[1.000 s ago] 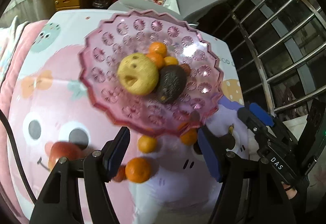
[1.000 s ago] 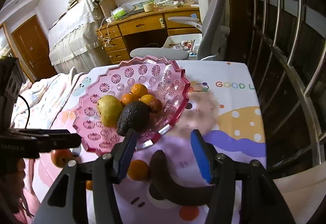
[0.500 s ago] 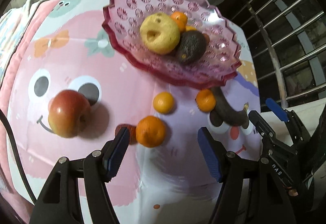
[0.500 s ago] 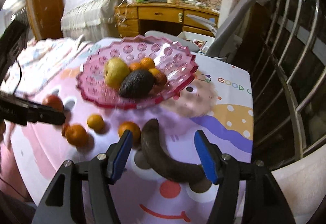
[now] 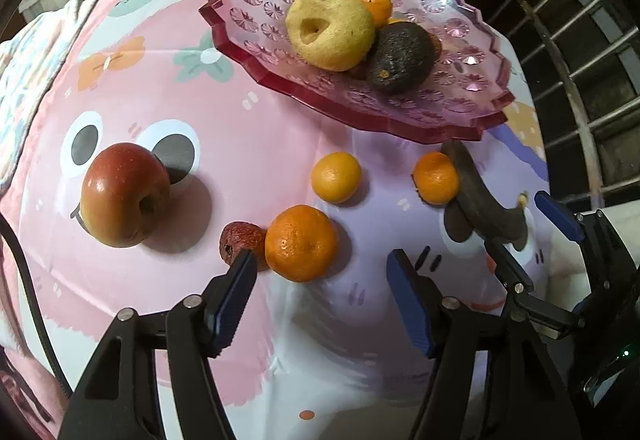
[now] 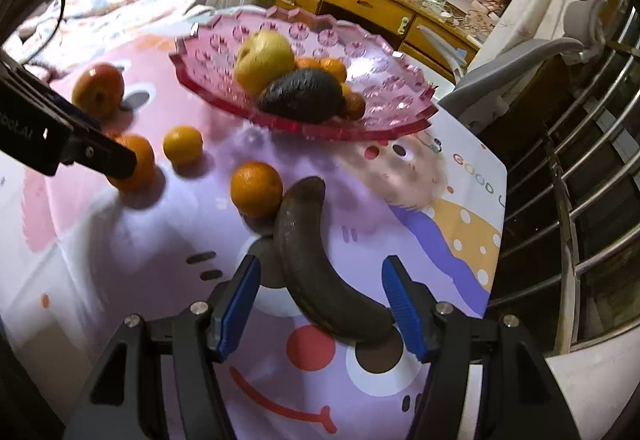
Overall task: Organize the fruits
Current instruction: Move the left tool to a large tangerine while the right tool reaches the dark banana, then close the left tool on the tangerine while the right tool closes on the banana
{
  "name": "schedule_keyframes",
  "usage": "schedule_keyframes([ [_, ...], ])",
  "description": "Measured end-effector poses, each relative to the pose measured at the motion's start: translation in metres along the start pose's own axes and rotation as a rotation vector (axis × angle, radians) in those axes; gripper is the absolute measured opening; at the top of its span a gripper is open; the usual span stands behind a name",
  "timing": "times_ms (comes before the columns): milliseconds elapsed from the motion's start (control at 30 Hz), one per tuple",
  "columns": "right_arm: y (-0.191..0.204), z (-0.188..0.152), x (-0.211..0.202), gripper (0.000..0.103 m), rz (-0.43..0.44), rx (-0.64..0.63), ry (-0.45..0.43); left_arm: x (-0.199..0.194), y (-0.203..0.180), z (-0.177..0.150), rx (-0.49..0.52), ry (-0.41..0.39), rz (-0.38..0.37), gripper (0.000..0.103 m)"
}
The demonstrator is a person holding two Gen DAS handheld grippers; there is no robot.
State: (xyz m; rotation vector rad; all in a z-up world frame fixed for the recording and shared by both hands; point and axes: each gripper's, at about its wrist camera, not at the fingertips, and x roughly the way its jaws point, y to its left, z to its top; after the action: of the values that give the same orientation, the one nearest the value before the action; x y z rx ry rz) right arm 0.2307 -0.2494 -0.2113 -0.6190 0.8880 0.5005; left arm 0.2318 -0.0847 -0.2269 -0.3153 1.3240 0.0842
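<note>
A pink glass fruit plate [image 5: 256,0] [image 6: 400,92] holds a yellow pear [image 5: 330,28], a dark avocado [image 5: 400,58] and small oranges. On the cartoon cloth lie a red apple [image 5: 124,194], a large orange [image 5: 301,243], a small red fruit [image 5: 238,240], two smaller oranges [image 5: 336,177] [image 5: 436,178] and a blackened banana [image 6: 316,260]. My left gripper [image 5: 320,296] is open, just short of the large orange. My right gripper [image 6: 320,304] is open, its jaws either side of the banana's near end.
A metal railing [image 6: 580,168] runs along the table's right side. A grey office chair [image 6: 520,60] and a wooden desk [image 6: 360,4] stand behind the table. A bed [image 6: 120,0] lies at the left.
Both grippers have pulled back from the plate and lowered toward the cloth. The left now faces the large orange; the right has come down around the banana's end.
</note>
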Motion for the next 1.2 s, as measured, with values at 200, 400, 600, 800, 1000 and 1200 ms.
schedule_keyframes([
  [200, 0.001, -0.002, 0.013, 0.063, 0.019, -0.011, 0.021, 0.009, -0.002, 0.002, -0.021, -0.005, 0.034, 0.055],
  [400, 0.002, -0.001, 0.025, 0.048, 0.04, -0.027, 0.037, 0.013, -0.002, 0.006, -0.019, -0.031, 0.073, 0.05],
  [600, 0.004, 0.001, 0.034, 0.042, 0.065, -0.047, 0.054, 0.018, -0.005, 0.014, -0.006, -0.052, 0.1, 0.049],
  [800, 0.0, 0.0, 0.034, 0.039, 0.097, -0.02, 0.055, 0.022, -0.009, 0.021, 0.027, -0.073, 0.13, 0.049],
  [1000, -0.014, 0.002, 0.035, 0.036, 0.16, 0.069, 0.072, 0.025, -0.008, 0.029, 0.055, -0.086, 0.146, 0.049],
  [1200, -0.031, 0.003, 0.03, 0.032, 0.218, 0.192, 0.061, 0.026, -0.003, 0.033, 0.055, -0.094, 0.141, 0.048],
])
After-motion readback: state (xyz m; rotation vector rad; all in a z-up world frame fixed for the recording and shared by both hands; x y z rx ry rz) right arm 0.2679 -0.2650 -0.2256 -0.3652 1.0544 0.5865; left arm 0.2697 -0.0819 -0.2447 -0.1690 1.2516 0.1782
